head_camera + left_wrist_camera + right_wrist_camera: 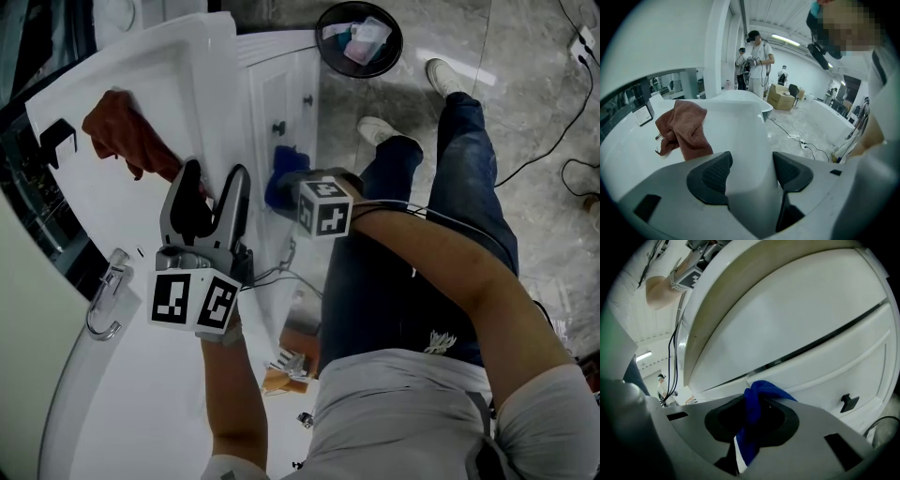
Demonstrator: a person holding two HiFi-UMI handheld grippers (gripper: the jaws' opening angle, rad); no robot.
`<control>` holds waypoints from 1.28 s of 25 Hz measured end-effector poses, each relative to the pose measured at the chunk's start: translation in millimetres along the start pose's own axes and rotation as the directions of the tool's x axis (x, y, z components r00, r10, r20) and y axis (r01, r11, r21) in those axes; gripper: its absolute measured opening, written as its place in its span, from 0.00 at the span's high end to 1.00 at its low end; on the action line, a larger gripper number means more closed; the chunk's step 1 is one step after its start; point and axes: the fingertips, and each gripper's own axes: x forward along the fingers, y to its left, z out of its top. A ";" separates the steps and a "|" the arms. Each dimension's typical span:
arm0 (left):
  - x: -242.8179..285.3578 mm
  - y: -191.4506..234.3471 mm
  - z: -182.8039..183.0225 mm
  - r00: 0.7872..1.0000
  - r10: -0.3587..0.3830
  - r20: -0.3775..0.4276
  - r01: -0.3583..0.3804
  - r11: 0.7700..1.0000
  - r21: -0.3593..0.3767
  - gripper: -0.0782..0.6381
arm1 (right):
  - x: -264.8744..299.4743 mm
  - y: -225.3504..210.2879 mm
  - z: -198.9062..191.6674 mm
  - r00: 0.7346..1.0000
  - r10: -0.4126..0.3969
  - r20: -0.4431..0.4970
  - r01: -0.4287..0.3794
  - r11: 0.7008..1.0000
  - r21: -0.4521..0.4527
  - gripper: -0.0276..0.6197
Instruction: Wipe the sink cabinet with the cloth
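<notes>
My right gripper [286, 187] is shut on a blue cloth [283, 173] and holds it against the white cabinet front [281, 89] below the counter. In the right gripper view the blue cloth [754, 413] is pinched between the jaws, its bunched end touching the cabinet panel [797, 333] near a seam. My left gripper [214, 192] hovers open over the countertop edge [211, 103], nothing between its fingers [710, 176]. A brown-red cloth [127, 136] lies crumpled on the counter beyond it, also seen as the brown-red cloth [684, 129] at the left.
Black knobs [277, 127] dot the cabinet doors; one knob [848, 401] is close to the right of the cloth. A faucet [108, 295] stands at the basin. A black waste bin [359, 37] sits on the floor. The person's legs [441, 216] stand beside the cabinet.
</notes>
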 end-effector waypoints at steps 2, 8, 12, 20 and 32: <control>-0.3 0.1 -0.3 1.000 0.000 0.000 0.000 1.000 -0.003 0.51 | 4.3 -3.1 -8.0 1.000 0.006 -0.028 -0.005 0.999 0.033 0.86; -0.3 0.0 0.3 1.000 -0.001 0.001 0.001 1.000 -0.003 0.51 | 14.7 -27.4 -37.3 0.995 -0.024 -0.101 0.033 0.996 0.089 0.86; -1.2 0.3 0.0 1.000 0.002 0.001 -0.002 1.000 -0.003 0.51 | 18.5 -41.6 -51.8 0.991 -0.032 -0.126 0.047 0.993 0.112 0.86; -0.8 -0.2 0.3 1.000 0.011 -0.002 -0.011 1.000 -0.006 0.51 | 9.7 -90.5 -67.1 0.985 -0.112 -0.130 0.140 0.963 0.230 0.86; -1.0 0.3 -1.1 0.999 0.032 -0.005 -0.032 0.999 -0.004 0.51 | -21.2 -142.0 -48.4 0.982 -0.186 -0.023 0.183 0.930 0.319 0.86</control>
